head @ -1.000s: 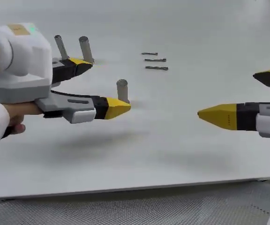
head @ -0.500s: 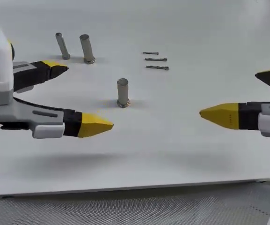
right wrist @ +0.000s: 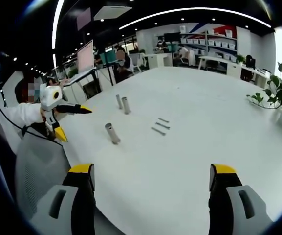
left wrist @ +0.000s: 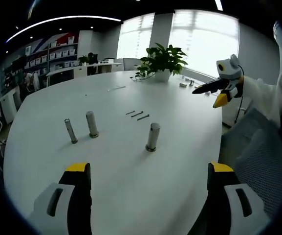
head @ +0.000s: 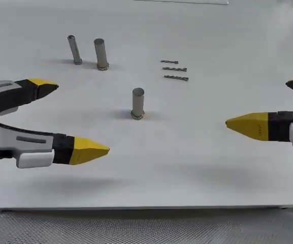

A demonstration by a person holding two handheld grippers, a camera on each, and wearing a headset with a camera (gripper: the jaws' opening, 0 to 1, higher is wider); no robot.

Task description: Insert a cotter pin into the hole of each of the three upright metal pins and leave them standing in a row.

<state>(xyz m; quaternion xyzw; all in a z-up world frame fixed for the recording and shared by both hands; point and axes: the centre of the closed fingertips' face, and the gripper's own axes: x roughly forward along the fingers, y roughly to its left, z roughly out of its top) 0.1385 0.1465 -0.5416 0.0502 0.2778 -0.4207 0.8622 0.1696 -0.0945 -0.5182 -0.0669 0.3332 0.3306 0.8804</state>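
There are three pins (head: 138,103) and three cotter pins (head: 174,69). Two grippers show, the left gripper (head: 80,118) and the right gripper (head: 258,103), over one table (head: 197,162).

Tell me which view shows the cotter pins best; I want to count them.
The head view: the cotter pins lie side by side, apart, plainly three. The left gripper view and the right gripper view show them too, but as smaller, thinner slivers.
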